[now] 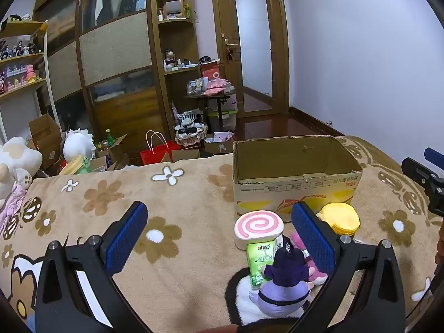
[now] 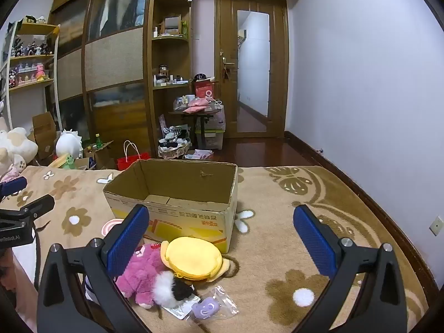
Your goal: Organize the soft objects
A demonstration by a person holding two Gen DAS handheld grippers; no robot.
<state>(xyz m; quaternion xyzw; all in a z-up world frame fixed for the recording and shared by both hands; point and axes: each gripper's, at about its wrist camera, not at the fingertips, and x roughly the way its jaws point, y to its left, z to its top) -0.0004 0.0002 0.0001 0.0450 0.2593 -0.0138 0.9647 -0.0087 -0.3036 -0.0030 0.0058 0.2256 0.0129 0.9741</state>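
Plushies [image 2: 144,274] sit just ahead of both wide-open empty tools, left tool [image 1: 219,236] and right tool [image 2: 220,238], so I'd pinch one body squarely, then lift into the box [image 2: 177,194] beyond.

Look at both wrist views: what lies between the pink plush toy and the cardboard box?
The yellow round pouch lies between the pink plush toy and the cardboard box, right against the box's front wall. The right wrist view shows it best.

On the flowered blanket [image 2: 277,194] stood one open cardboard box [image 2: 177,194]. Before it lay one swirl-patterned roll cushion [image 1: 258,229], one green tissue pack [image 1: 256,263], one purple plush doll [image 1: 283,277], one pink plush [image 2: 144,274], one yellow round pouch [image 2: 194,259] and one small bagged purple charm [image 2: 206,306].
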